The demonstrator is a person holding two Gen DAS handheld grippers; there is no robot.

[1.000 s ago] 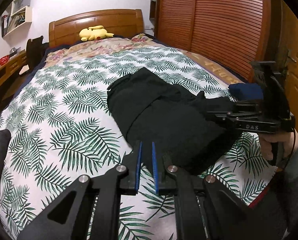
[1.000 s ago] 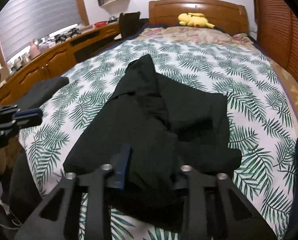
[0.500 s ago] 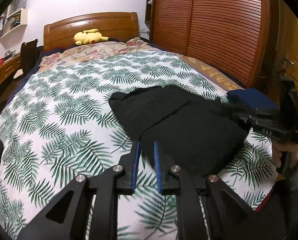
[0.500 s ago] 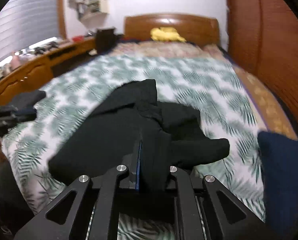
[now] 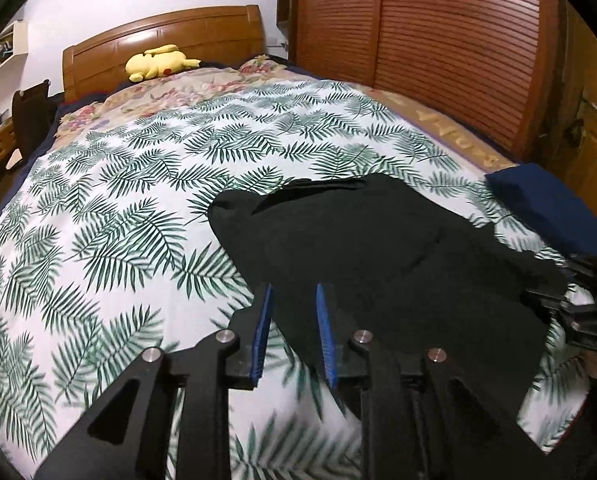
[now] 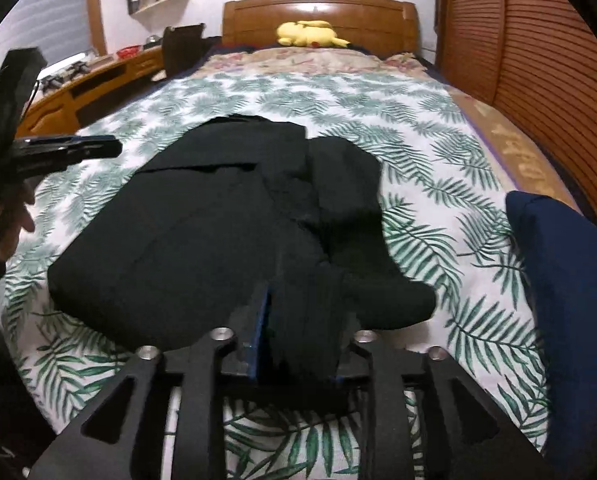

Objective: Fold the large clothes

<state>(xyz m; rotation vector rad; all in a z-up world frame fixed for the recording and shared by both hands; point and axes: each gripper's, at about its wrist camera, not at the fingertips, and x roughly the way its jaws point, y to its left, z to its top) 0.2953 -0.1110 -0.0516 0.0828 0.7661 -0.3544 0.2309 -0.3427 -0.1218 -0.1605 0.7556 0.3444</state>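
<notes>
Black clothing (image 5: pixel 378 248) lies in a loose, partly folded heap on the palm-leaf bedspread (image 5: pixel 118 200), toward the foot of the bed and nearer its wardrobe side. From our right wrist view the same garment (image 6: pixel 202 224) spreads across the middle of the bed, with a narrower fold running down its centre toward us.

Our left gripper (image 5: pixel 292 328) hangs just over the near left edge of the garment. Its blue-padded jaws have just been opening and now stand a little apart; we see fabric behind the gap, but the pads do not press on it.

Our right gripper (image 6: pixel 300 320) sits at the near edge of the cloth. Its jaws have just been opening too, and a bunched ridge of black fabric still lies between them. The right-hand pad is hidden by cloth, so we cannot say for sure whether the fabric is pinched or merely lying in the gap; it looks loose.

A dark blue folded item (image 6: pixel 570 280) rests beside the garment on the wardrobe side, apart from it. A yellow plush toy (image 5: pixel 158 62) lies by the wooden headboard (image 5: pixel 170 36), well away.
</notes>
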